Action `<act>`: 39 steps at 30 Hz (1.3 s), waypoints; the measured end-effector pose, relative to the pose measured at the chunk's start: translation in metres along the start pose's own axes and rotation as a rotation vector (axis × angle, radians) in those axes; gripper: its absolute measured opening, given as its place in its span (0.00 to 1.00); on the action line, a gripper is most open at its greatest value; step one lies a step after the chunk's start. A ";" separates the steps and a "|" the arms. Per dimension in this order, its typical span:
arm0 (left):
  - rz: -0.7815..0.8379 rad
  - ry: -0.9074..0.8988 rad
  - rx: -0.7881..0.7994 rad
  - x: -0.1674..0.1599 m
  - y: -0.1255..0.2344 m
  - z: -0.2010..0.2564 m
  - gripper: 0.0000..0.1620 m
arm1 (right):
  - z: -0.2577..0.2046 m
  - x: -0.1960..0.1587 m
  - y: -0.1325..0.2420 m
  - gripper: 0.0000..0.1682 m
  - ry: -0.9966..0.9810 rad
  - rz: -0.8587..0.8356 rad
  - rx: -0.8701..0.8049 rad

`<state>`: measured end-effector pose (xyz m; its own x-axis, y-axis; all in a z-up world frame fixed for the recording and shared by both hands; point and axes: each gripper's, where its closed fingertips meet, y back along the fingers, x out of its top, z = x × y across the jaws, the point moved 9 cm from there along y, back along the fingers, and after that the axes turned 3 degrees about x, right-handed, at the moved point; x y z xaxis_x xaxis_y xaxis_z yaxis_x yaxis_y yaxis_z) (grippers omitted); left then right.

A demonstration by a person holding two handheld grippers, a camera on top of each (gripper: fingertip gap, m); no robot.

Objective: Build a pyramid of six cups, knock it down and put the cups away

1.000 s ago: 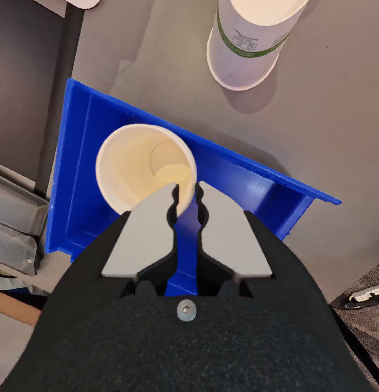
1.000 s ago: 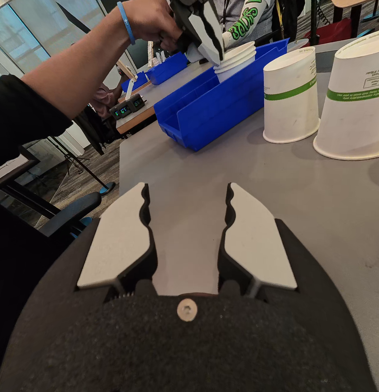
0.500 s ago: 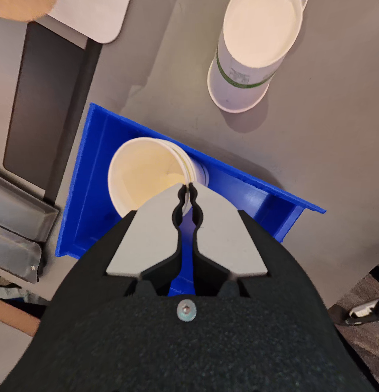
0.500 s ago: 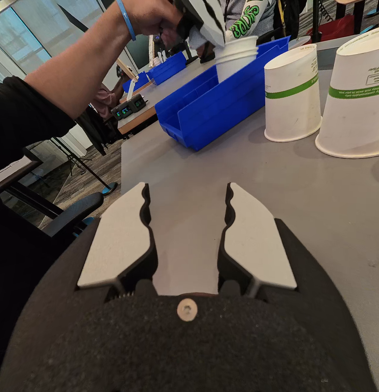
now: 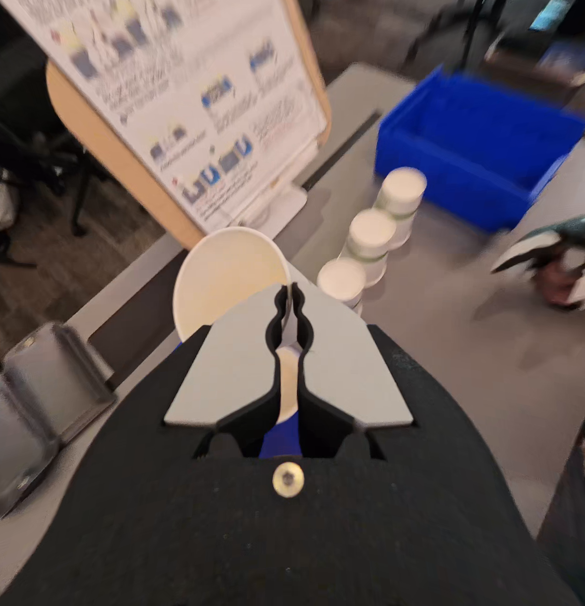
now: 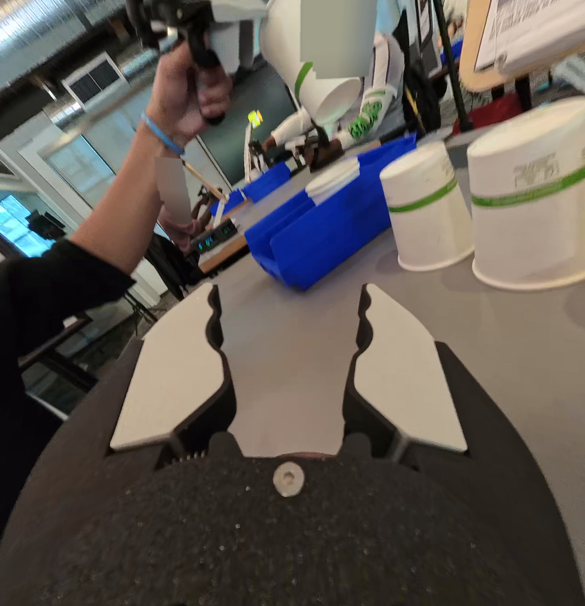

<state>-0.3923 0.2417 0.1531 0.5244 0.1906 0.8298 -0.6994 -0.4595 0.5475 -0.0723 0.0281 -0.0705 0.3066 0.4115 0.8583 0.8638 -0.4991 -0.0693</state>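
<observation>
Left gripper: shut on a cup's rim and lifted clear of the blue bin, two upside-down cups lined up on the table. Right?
Nearly. The left gripper is shut on the held cup, lifted clear of the blue bin, but the left wrist view shows three upside-down cups in the row on the table, not two.

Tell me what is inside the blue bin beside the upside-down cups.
A stack of cups pokes above the blue bin wall in the right wrist view. The wall hides the stack's lower part and the bin's floor.
</observation>
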 end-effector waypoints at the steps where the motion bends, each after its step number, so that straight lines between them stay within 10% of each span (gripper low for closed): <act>1: 0.066 0.027 -0.017 0.007 0.003 0.010 0.01 | 0.001 0.006 -0.007 0.51 0.000 0.039 0.015; 12: 0.323 0.375 -0.354 0.041 -0.044 0.137 0.01 | 0.025 0.053 -0.055 0.66 -0.330 0.442 0.270; 22: 0.266 0.405 -0.516 0.000 -0.093 0.174 0.03 | 0.031 0.063 -0.017 0.51 -0.216 0.345 0.147; 26: 0.223 0.172 -0.319 -0.010 -0.089 0.175 0.46 | 0.035 0.056 -0.016 0.51 -0.222 0.284 0.100; 29: 0.133 -0.202 -0.073 -0.012 -0.078 0.192 0.58 | 0.037 0.059 -0.015 0.50 -0.204 0.252 0.053; 39: -0.304 -1.205 0.272 -0.007 -0.128 0.252 0.59 | 0.026 0.066 -0.017 0.51 -0.123 0.173 -0.034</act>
<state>-0.1838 0.0805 0.0501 0.8530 -0.5212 -0.0265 -0.4267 -0.7259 0.5395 -0.0563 0.0837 -0.0265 0.4976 0.4062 0.7664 0.7805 -0.5951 -0.1913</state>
